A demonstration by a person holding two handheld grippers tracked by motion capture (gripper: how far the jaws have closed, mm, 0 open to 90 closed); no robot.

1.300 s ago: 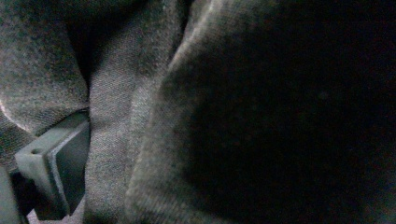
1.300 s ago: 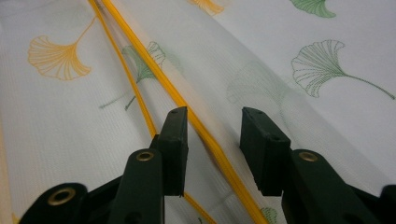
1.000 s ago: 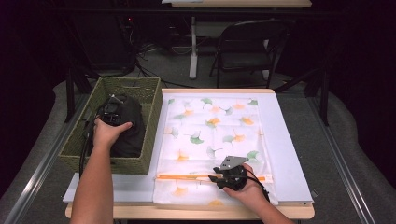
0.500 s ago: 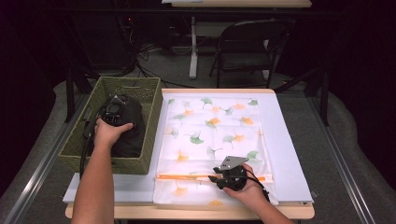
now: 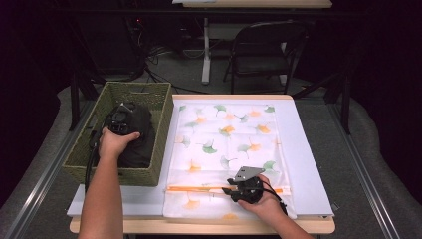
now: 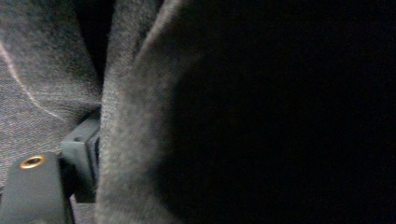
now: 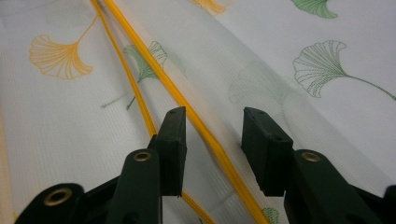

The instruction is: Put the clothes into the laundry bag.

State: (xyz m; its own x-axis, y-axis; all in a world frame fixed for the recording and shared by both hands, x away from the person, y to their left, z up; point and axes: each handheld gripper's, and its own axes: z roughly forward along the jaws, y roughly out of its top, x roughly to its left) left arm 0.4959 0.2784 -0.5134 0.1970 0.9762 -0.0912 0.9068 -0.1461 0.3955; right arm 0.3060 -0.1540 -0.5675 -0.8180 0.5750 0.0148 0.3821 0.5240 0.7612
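Dark grey knitted garment (image 5: pixel 142 134) bunched in green woven basket (image 5: pixel 149 94), left of table; my left gripper (image 5: pixel 119 122) buried in it, grip unclear. My right gripper (image 7: pixel 212 126) half open astride orange zipper (image 7: pixel 140 51) of white ginkgo-print mesh bag (image 5: pixel 224 134).

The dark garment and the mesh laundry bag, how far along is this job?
Done: the mesh laundry bag lies flat on the table, orange zipper near the front edge. In hand: the left tongs are down in the wicker basket against the dark garment; the right tongs straddle the zipper, open. Left, probably: lift the garment out, open the bag, put it in.
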